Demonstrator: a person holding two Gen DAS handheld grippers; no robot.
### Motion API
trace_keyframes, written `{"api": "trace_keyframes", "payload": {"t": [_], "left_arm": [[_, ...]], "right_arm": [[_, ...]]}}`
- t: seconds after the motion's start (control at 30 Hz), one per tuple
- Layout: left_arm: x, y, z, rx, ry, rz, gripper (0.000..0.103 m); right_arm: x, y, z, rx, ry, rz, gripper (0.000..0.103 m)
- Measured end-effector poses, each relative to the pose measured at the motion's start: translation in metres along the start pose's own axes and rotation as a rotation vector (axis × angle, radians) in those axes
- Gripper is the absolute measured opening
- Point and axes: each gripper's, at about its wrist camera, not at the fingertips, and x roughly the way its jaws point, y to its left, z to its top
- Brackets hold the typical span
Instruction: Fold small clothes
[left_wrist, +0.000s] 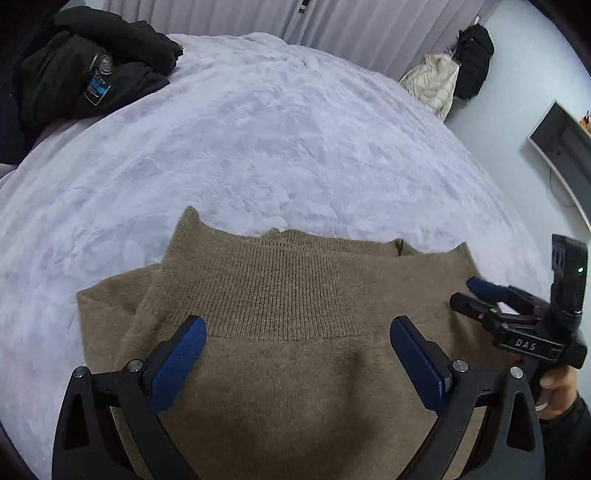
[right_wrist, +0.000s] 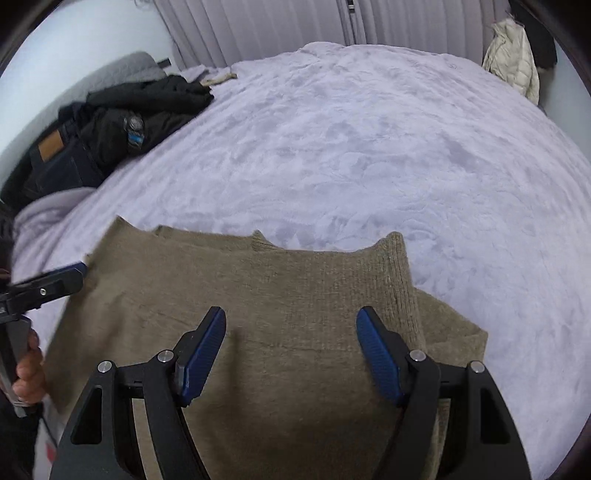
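Left wrist view: left claw (left_wrist: 297, 363) wide apart, grips nothing, hangs over sweater (left_wrist: 295, 369). Sweater lies partly folded on bed (left_wrist: 258, 147), near edge. Right claw (right_wrist: 291, 354) also spread, empty; likely both released to let fold settle.

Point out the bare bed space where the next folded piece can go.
Most of the lavender blanket is free: the wide stretch beyond the brown sweater, bordered by the curtain at the far edge. More bare room lies right of the sweater. It is crowded at the far left corner, where the dark clothes pile sits.
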Motion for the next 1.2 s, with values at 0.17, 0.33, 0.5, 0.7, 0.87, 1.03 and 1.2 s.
{"api": "trace_keyframes", "payload": {"t": [0.17, 0.33, 0.5, 0.7, 0.87, 1.03, 1.2], "left_arm": [[0.017, 0.025, -0.017, 0.033, -0.003, 0.150, 0.100], [-0.015, 0.021, -0.025, 0.051, -0.059, 0.167, 0.100], [-0.033, 0.007, -0.006, 0.027, -0.139, 0.102, 0.100], [0.025, 0.036, -0.003, 0.015, -0.016, 0.374, 0.100], [0.000, 0.066, -0.007, -0.129, -0.049, 0.335, 0.101], [-0.050, 0.027, -0.030, -0.147, -0.164, 0.214, 0.101], [-0.028, -0.023, -0.059, 0.016, -0.104, 0.345, 0.101]], "right_arm": [[0.003, -0.044, -0.006, 0.122, -0.001, -0.023, 0.076], [-0.013, -0.070, -0.012, 0.191, -0.022, -0.038, 0.076], [-0.044, -0.021, 0.004, 0.051, -0.142, -0.027, 0.078], [0.017, 0.014, 0.013, -0.042, 0.018, -0.080, 0.078], [0.019, -0.023, 0.004, 0.078, 0.039, -0.131, 0.078], [-0.030, 0.014, -0.011, 0.015, -0.038, -0.155, 0.079], [-0.023, 0.086, -0.040, -0.164, 0.007, -0.151, 0.079]]}}
